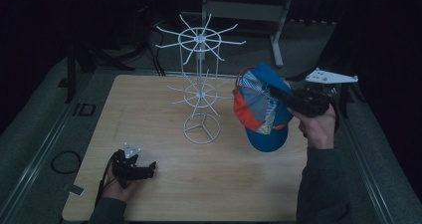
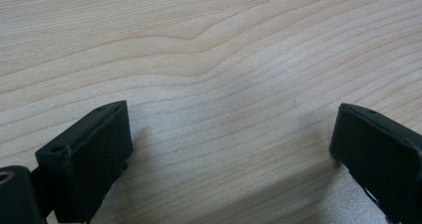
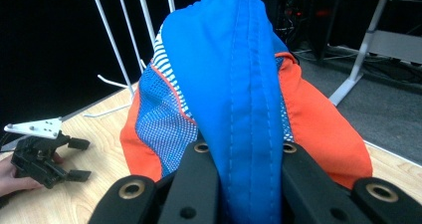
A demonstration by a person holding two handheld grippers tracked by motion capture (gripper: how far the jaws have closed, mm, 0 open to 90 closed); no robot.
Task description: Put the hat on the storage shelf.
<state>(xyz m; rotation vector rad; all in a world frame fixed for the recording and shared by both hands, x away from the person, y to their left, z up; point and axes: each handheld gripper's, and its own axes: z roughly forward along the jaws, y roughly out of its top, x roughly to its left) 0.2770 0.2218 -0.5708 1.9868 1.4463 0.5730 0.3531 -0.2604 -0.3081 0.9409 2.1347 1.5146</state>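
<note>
At the right of the high view, the right gripper (image 1: 287, 98) is clamped on a blue and orange cap (image 1: 262, 107), held in the air above the table's right side; in the right gripper view its jaws pinch a fold of blue fabric (image 3: 239, 84) between them. The cap hangs just right of a white wire rack (image 1: 201, 84) standing at the table's centre. At lower left, the left gripper (image 1: 149, 168) rests on the wooden table (image 1: 224, 184), its jaws spread wide with nothing between them, only bare wood grain (image 2: 229, 84) beneath.
</note>
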